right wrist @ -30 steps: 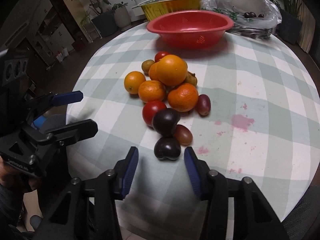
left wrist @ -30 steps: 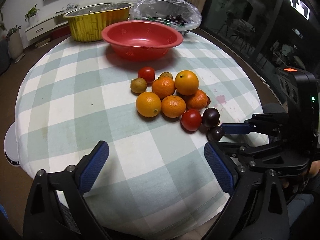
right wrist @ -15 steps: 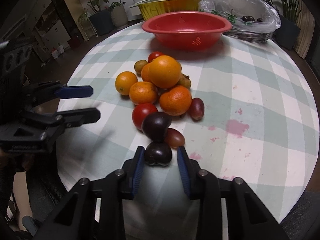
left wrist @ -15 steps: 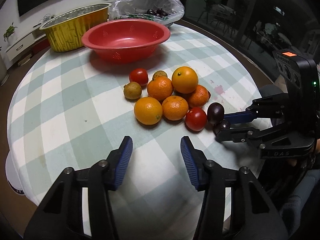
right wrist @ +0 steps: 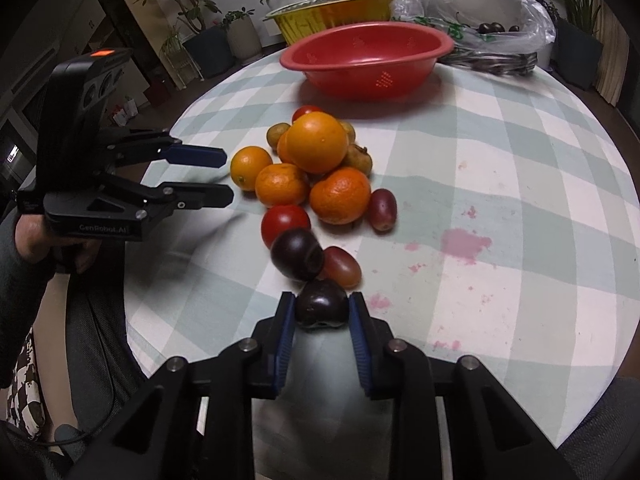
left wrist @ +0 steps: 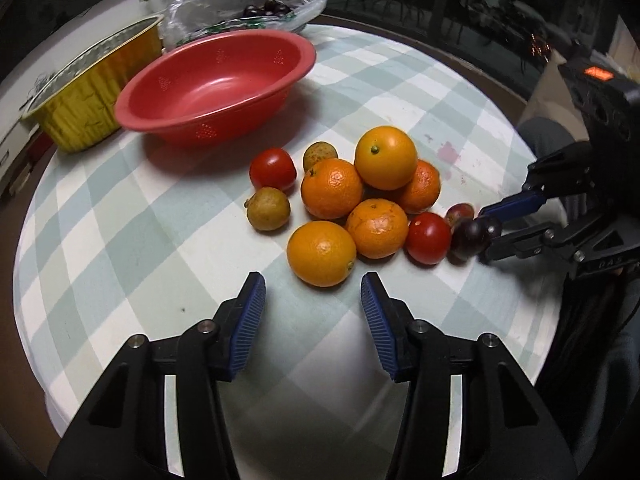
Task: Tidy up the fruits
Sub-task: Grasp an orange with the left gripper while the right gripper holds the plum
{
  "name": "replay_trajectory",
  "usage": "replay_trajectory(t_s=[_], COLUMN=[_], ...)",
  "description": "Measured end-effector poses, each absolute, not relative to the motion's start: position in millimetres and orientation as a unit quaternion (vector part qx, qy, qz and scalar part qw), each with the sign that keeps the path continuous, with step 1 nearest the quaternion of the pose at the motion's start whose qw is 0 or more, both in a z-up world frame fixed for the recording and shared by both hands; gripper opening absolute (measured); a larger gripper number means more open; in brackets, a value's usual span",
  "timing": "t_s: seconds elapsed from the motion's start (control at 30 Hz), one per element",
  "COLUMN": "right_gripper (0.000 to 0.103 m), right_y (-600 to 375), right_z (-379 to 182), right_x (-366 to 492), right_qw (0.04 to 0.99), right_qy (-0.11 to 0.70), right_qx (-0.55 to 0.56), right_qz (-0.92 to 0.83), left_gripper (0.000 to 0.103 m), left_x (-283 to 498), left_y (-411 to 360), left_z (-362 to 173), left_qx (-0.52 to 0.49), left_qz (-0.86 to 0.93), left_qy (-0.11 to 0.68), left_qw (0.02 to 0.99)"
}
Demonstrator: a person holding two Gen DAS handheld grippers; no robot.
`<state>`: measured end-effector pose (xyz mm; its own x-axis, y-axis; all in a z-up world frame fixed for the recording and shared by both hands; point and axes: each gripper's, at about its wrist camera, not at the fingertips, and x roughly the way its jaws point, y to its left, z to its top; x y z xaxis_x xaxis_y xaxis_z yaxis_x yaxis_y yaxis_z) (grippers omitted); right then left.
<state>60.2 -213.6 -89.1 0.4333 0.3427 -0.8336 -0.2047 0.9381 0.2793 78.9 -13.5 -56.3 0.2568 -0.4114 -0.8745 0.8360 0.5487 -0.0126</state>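
Right gripper (right wrist: 322,312) jaws closing, both blue pads touching the small dark purple round plum (right wrist: 321,307) at the near end of the fruit pile. Left gripper (left wrist: 313,308) partly open, holding nothing, just short of the pile's nearest glossy orange (left wrist: 321,253). Red plastic perforated bowl (right wrist: 366,60) behind the pile.

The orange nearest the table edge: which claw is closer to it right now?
Left. The left claw sits open just short of that orange, fingers flanking empty cloth. The right claw, closing on a dark plum, is across the pile.
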Motion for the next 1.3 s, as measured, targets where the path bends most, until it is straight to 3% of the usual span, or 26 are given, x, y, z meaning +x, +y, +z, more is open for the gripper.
replay_trajectory(t_s=[0.57,0.67,0.77,1.3], right_gripper=[0.029,0.029,0.029,0.029], right_y=[-215,-216,-216,-218], right_z=[-90,-90,-89,-84], right_x=[60,60,60,59], right_qw=[0.845,0.845,0.845,0.849], right_qy=[0.503,0.502,0.502,0.495], right_qx=[0.070,0.071,0.071,0.074], right_qz=[0.171,0.171,0.172,0.173], left_gripper=[0.048,0.045,0.035,0.035], left_x=[86,86,88,77], left_y=[-33,-33,-31,0], left_z=[-68,-68,-67,-56], left_qx=[0.238,0.234,0.227,0.175], left_qz=[-0.465,-0.466,-0.460,-0.424], left_qy=[0.447,0.446,0.444,0.443], left_qw=[0.726,0.728,0.735,0.770])
